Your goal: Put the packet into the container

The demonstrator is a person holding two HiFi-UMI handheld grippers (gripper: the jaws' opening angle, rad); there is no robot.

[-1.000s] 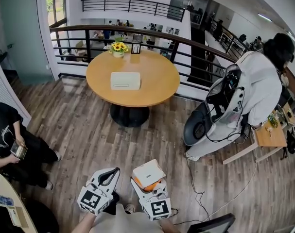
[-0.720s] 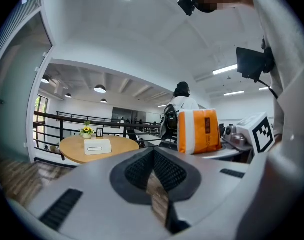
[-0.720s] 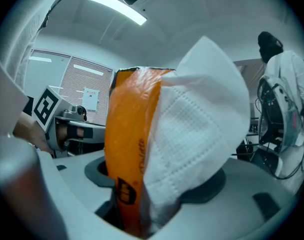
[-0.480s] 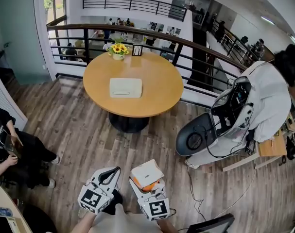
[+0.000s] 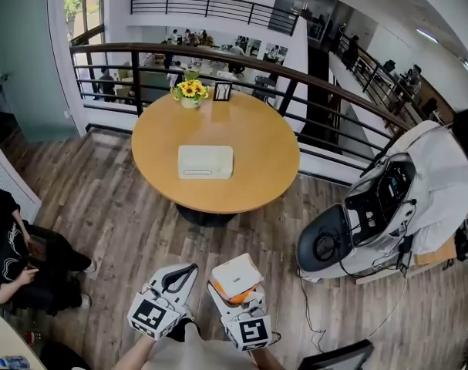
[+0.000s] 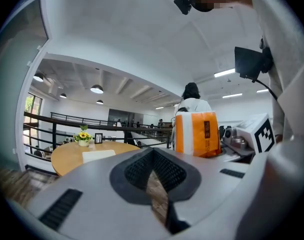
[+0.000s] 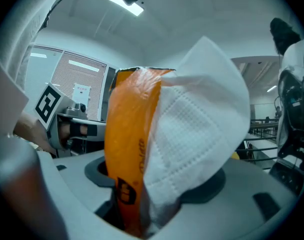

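Pinching the orange-white packet, right claw; left claw pressed together; white container on round table by railing.

Open floor before table, tabletop bare around container, flowers and frame at far edge, railing behind, machine at right.

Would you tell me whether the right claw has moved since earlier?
Yes: the right claw, gripping the packet, has come nearer the round table; less floor shows between them.
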